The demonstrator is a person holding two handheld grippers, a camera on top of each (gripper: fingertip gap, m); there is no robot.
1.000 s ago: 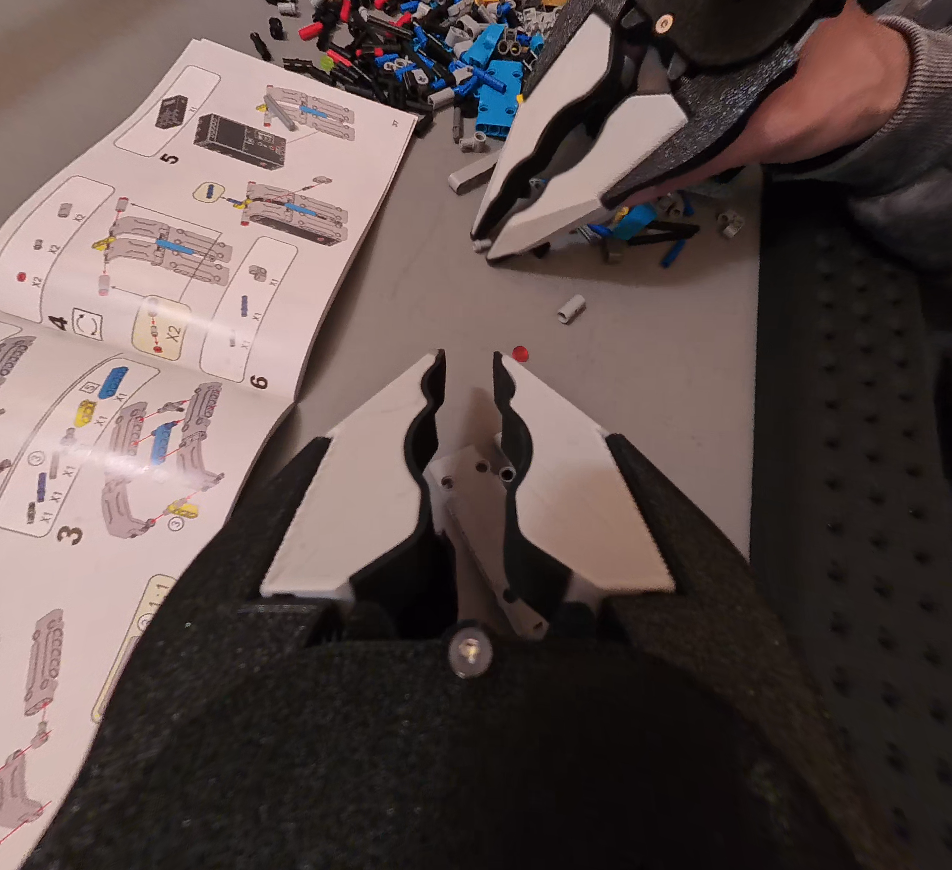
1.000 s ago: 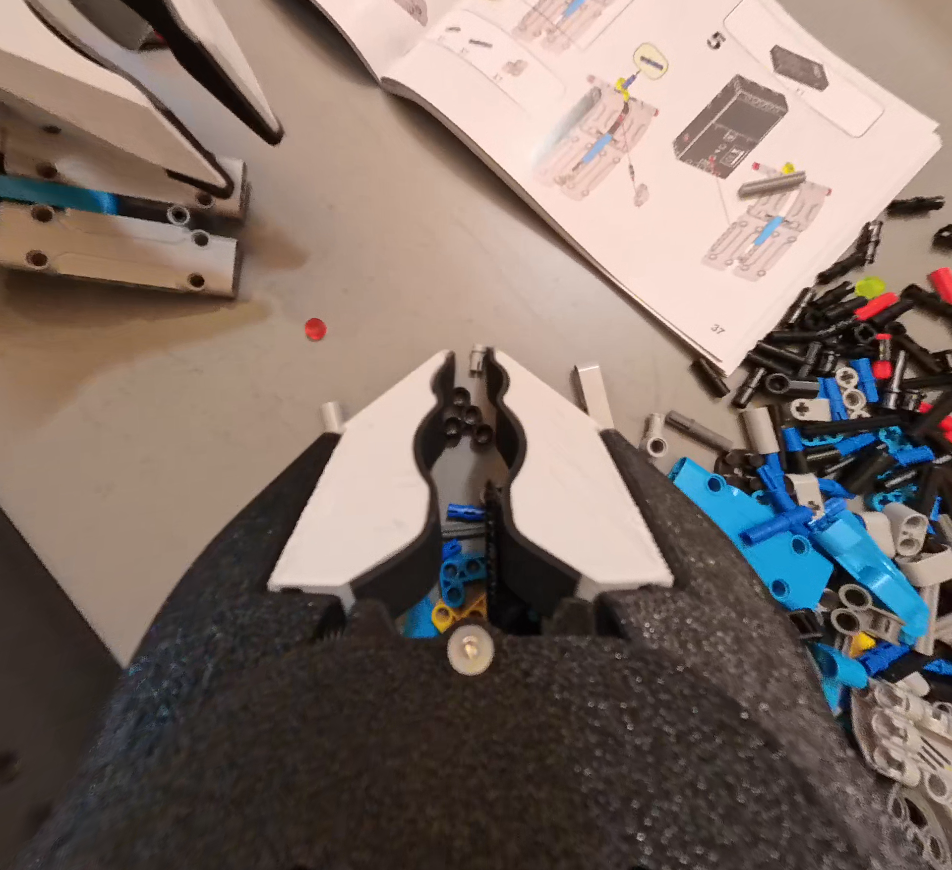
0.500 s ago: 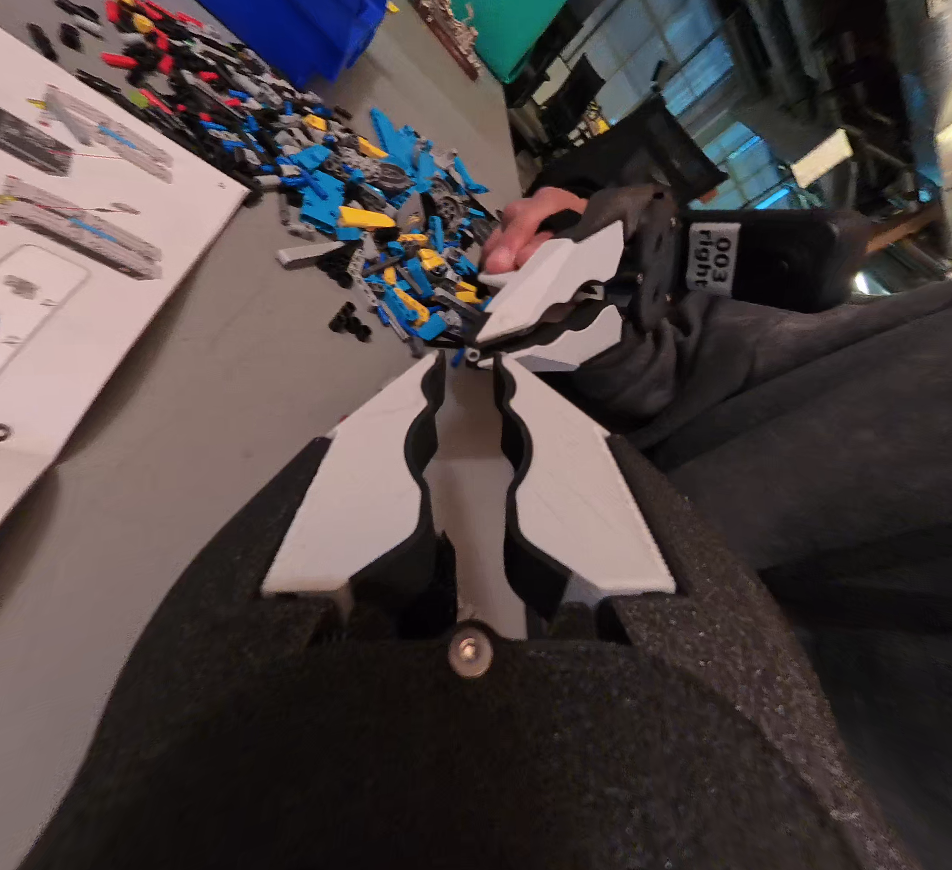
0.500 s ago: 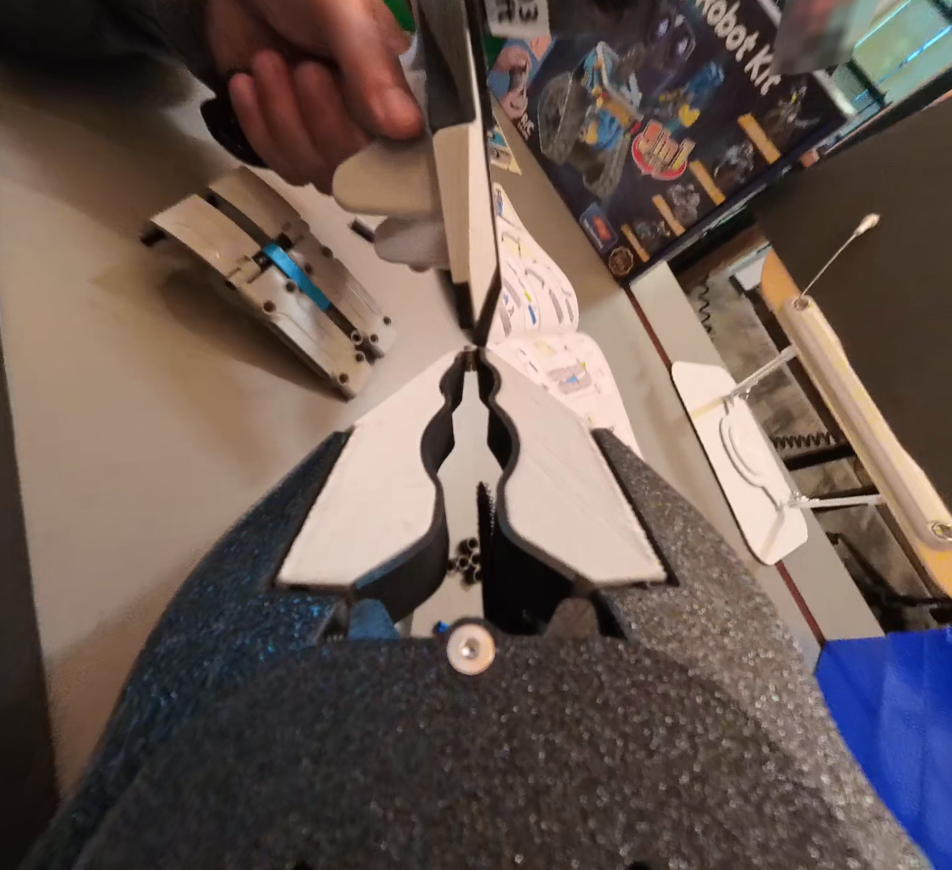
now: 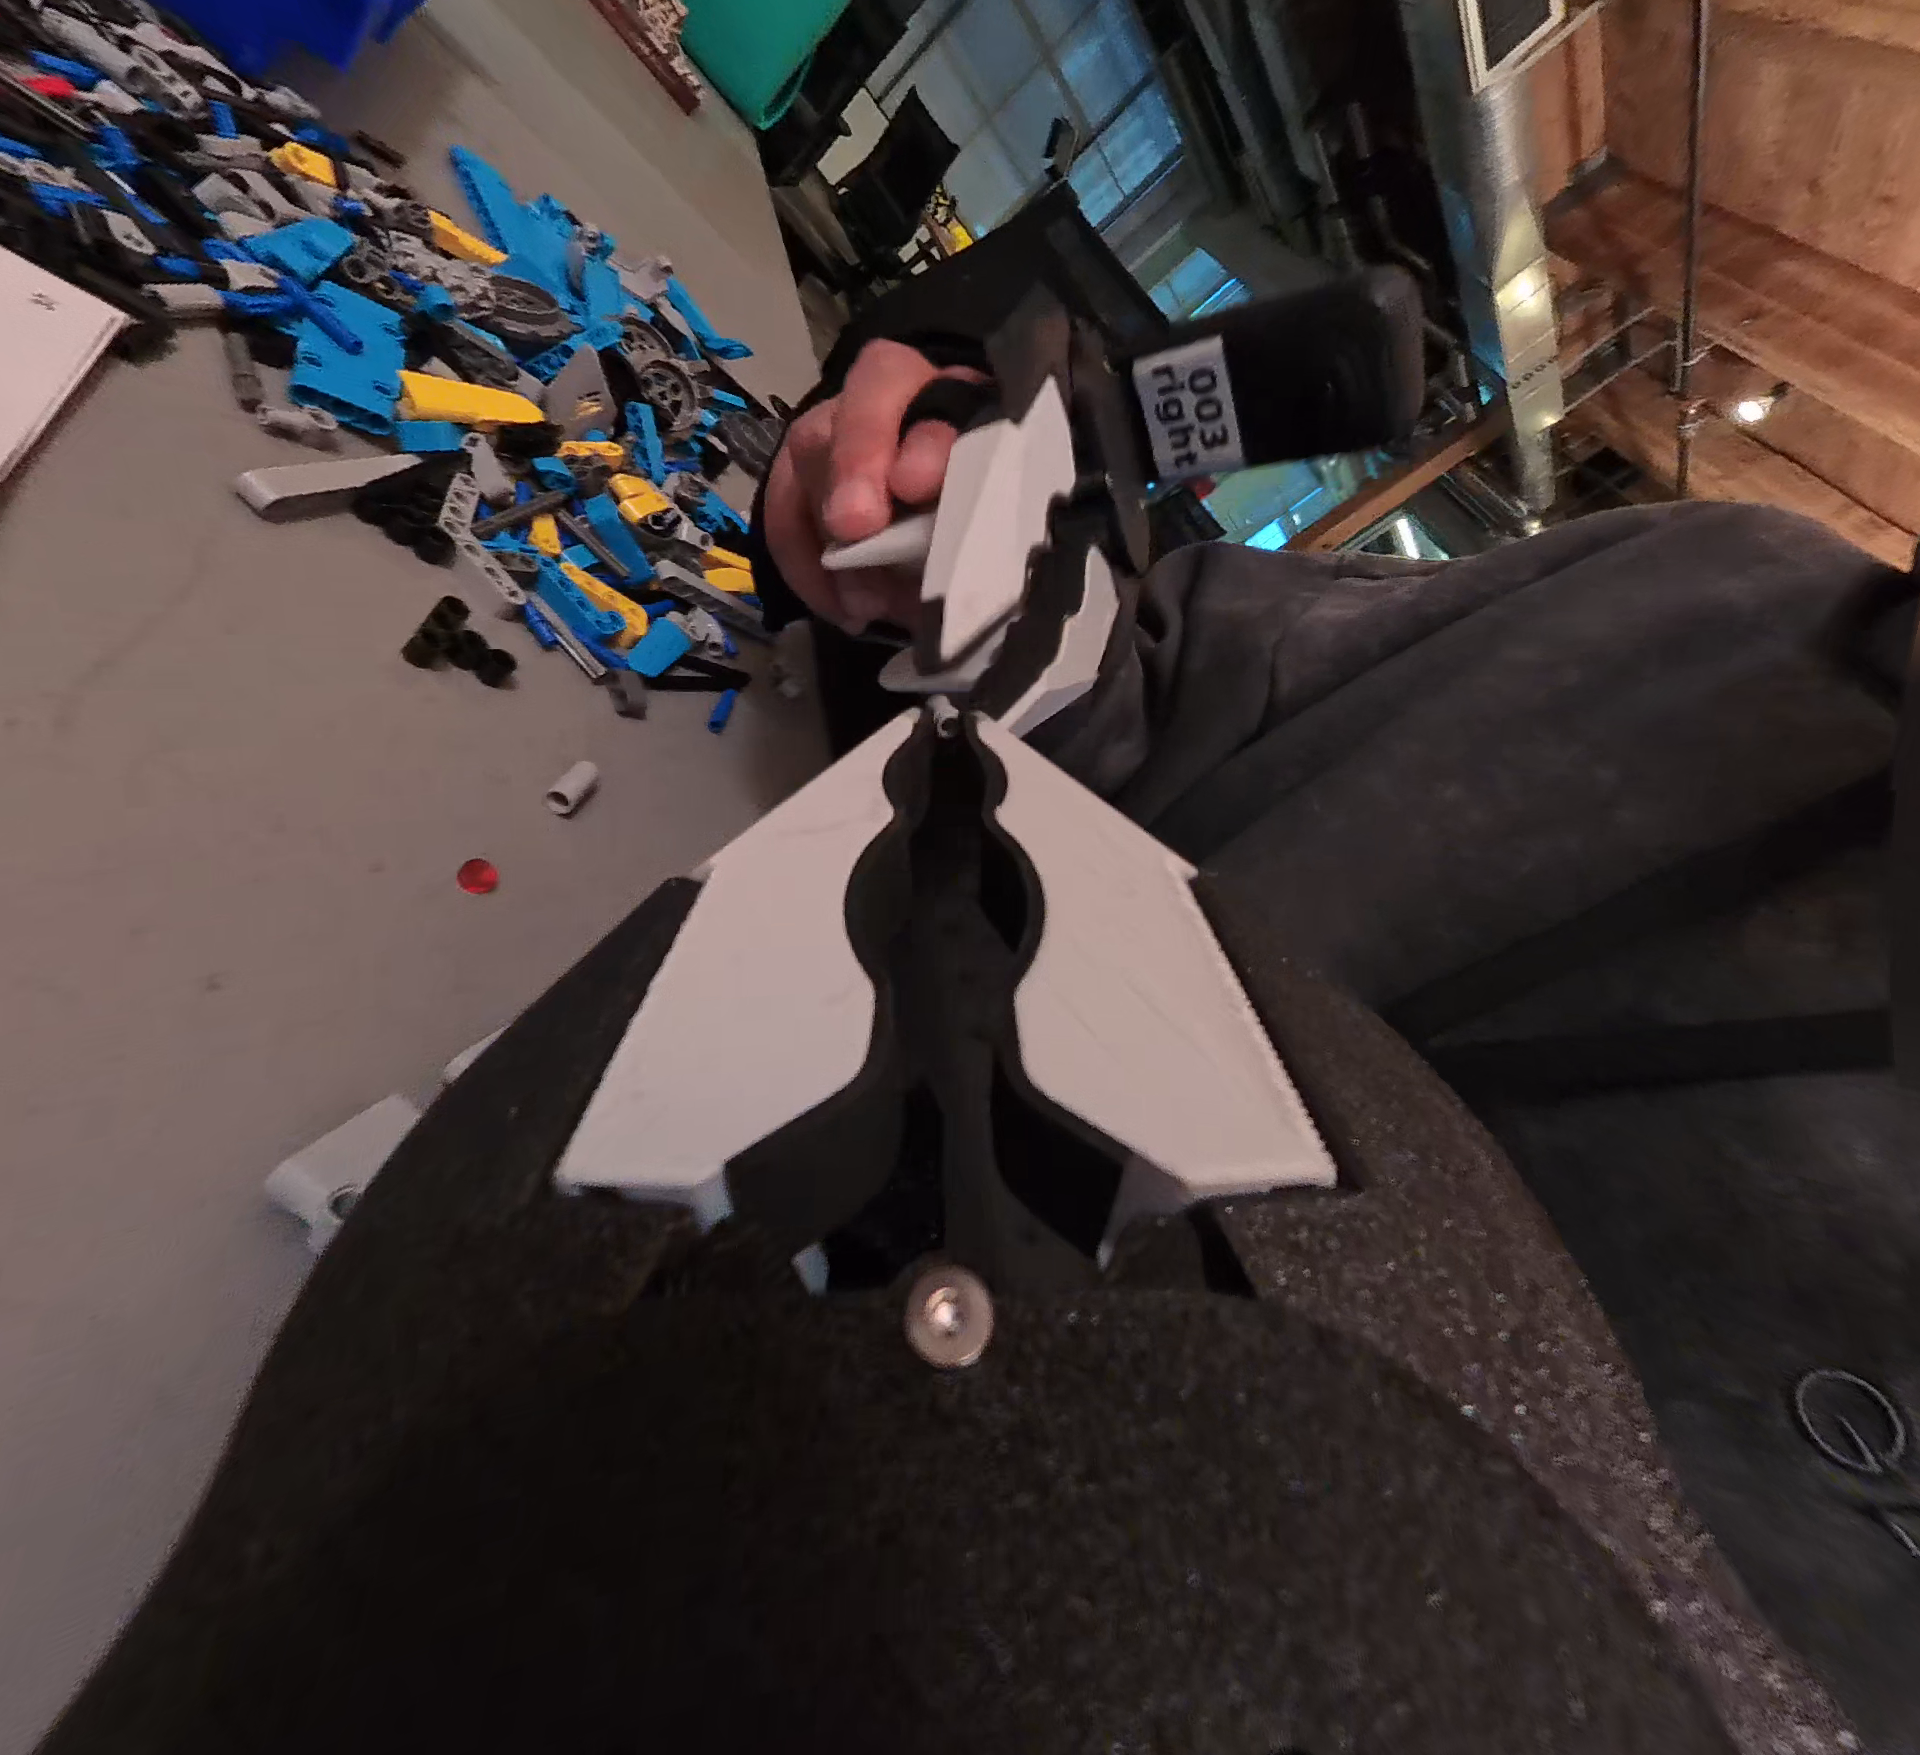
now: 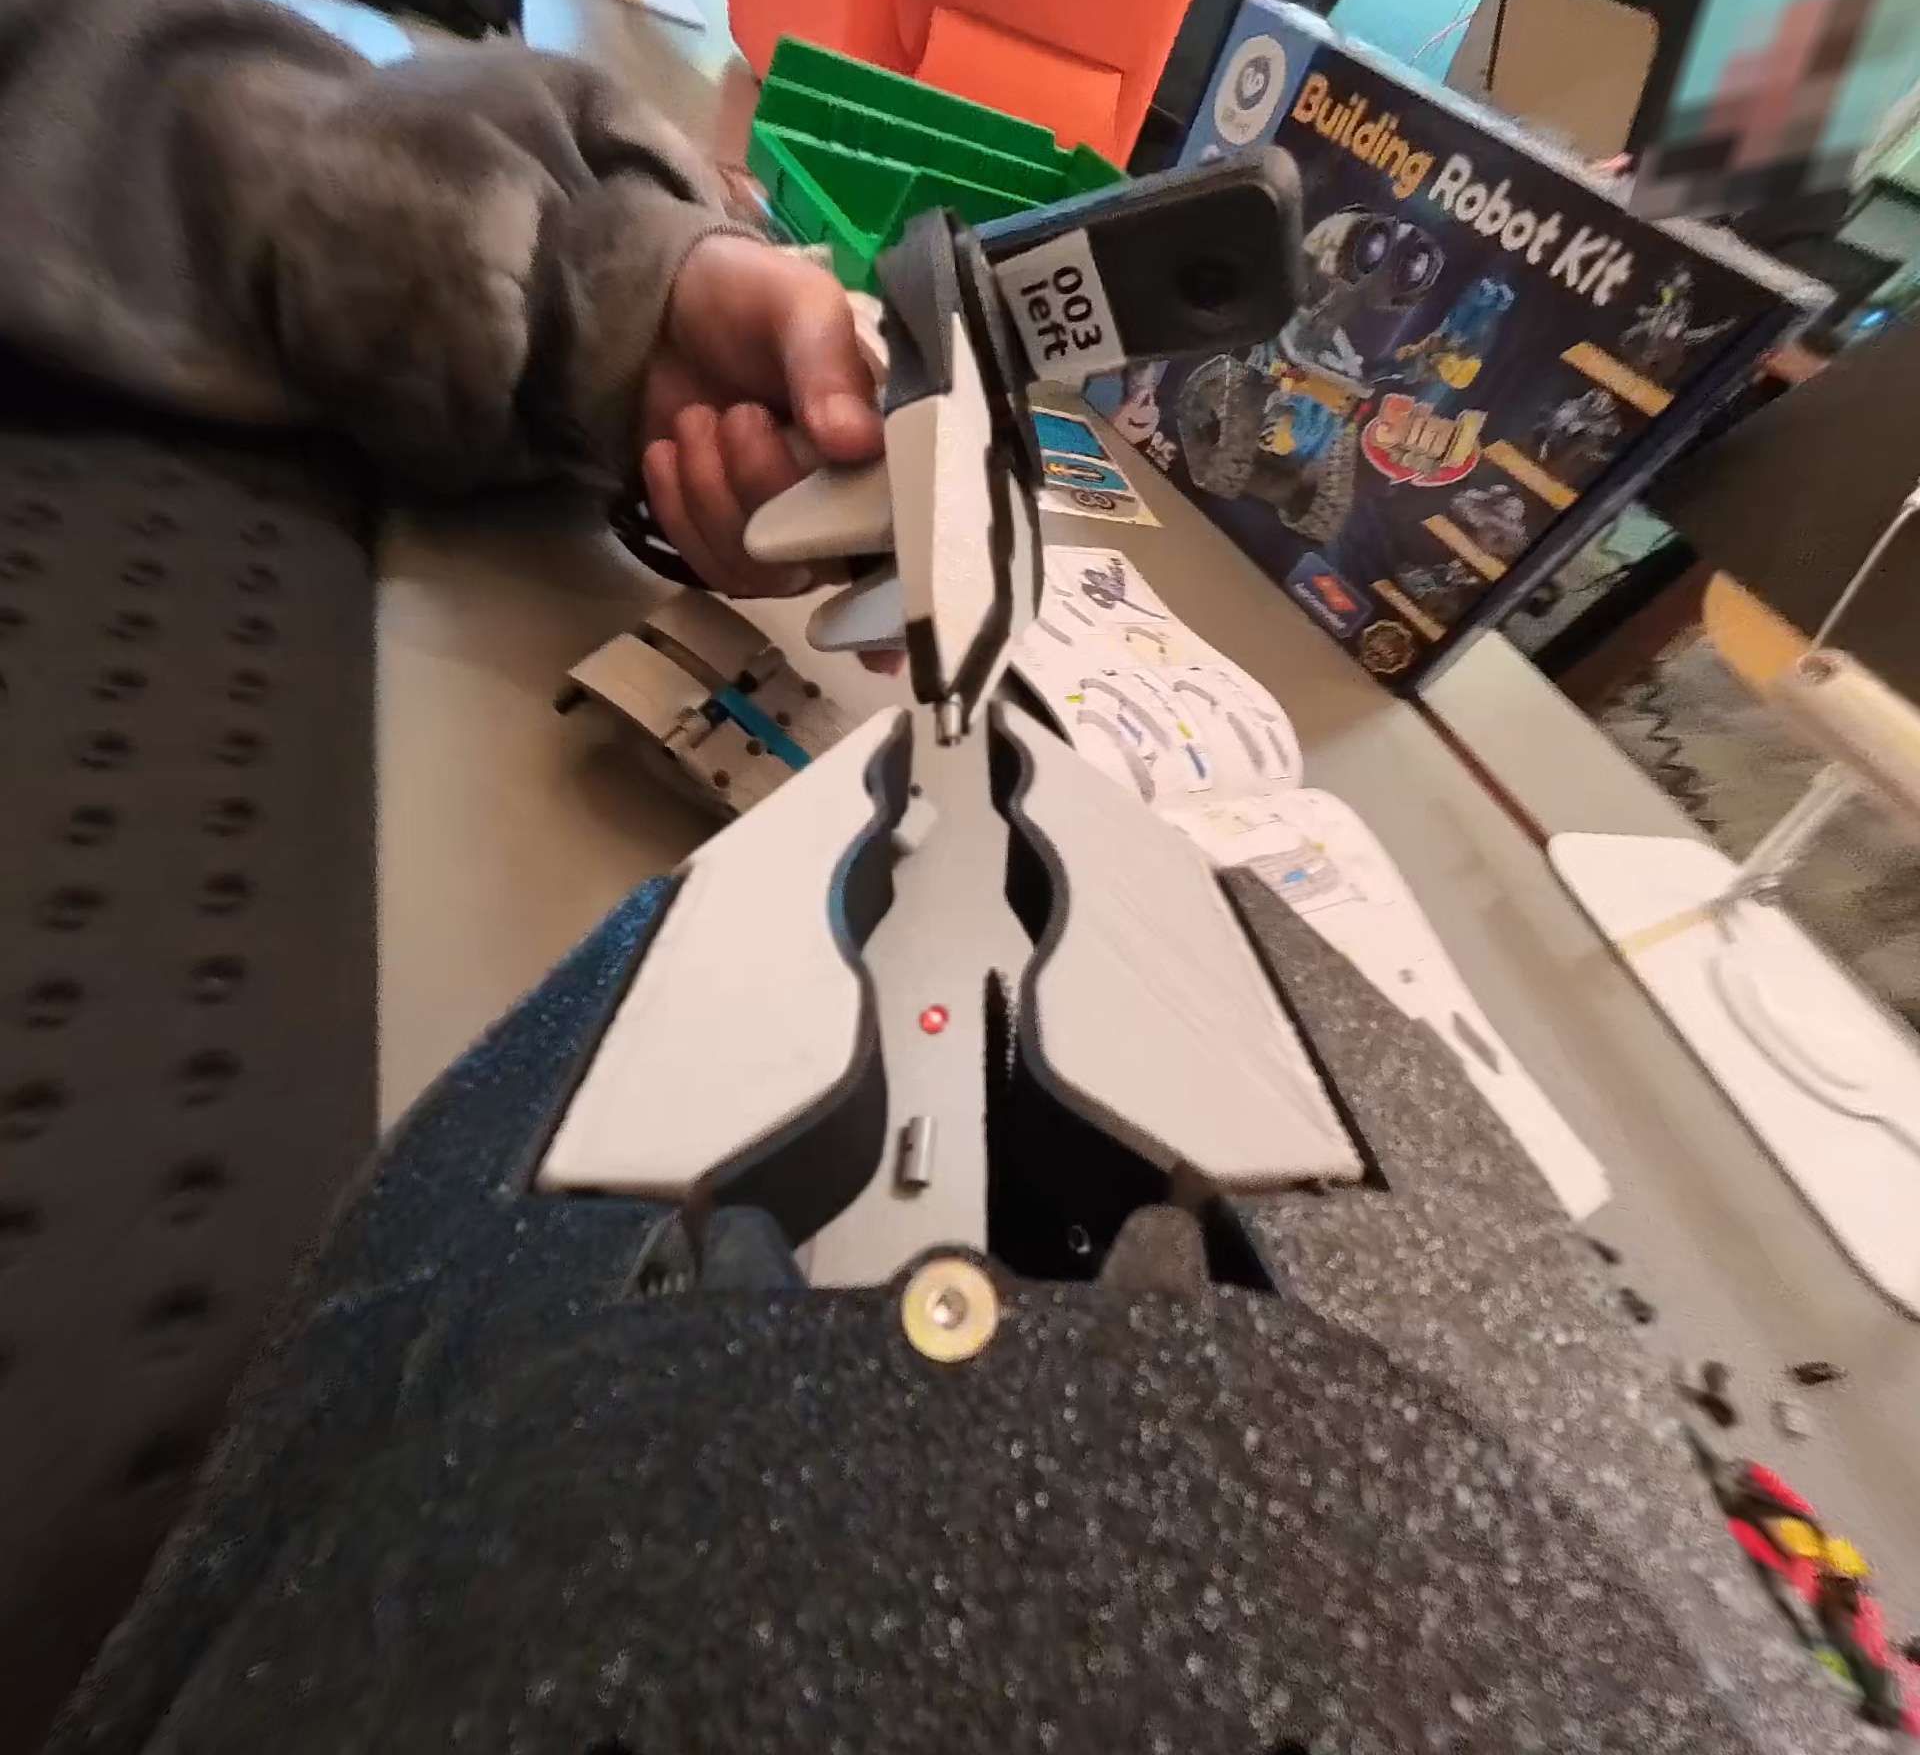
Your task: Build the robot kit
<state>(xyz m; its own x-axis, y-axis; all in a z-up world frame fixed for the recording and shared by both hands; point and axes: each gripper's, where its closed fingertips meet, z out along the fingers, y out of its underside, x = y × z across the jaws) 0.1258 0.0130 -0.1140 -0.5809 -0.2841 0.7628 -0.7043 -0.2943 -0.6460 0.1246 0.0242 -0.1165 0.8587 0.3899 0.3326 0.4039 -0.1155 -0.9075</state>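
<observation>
My left gripper [image 5: 945,723] is shut at the tips on a small grey pin [image 5: 943,720] and holds it in the air above the grey table [image 5: 208,926]. My right gripper [image 6: 948,713] faces it tip to tip. Its jaws stand open around the pin [image 6: 945,726] without touching it. In the right wrist view the left gripper [image 6: 943,692] comes down from above, held by a hand [image 6: 748,417]. In the left wrist view the right gripper [image 5: 977,682] is just beyond my left fingertips, also held by a hand [image 5: 852,458].
A pile of blue, yellow, black and grey building parts [image 5: 468,375] lies on the table. A grey curved assembly [image 6: 707,718], an open instruction booklet [image 6: 1174,729] and a dark blue box [image 6: 1507,417] are nearby. A loose grey pin [image 5: 572,787] and a red stud [image 5: 477,875] lie below. A black mat [image 6: 156,770] borders the table. Left and right tips are no more than a few centimetres apart.
Both grippers rose from the table and turned to face each other. The right gripper, shut on the pin before, has opened. The left gripper, open before, has shut on the pin.
</observation>
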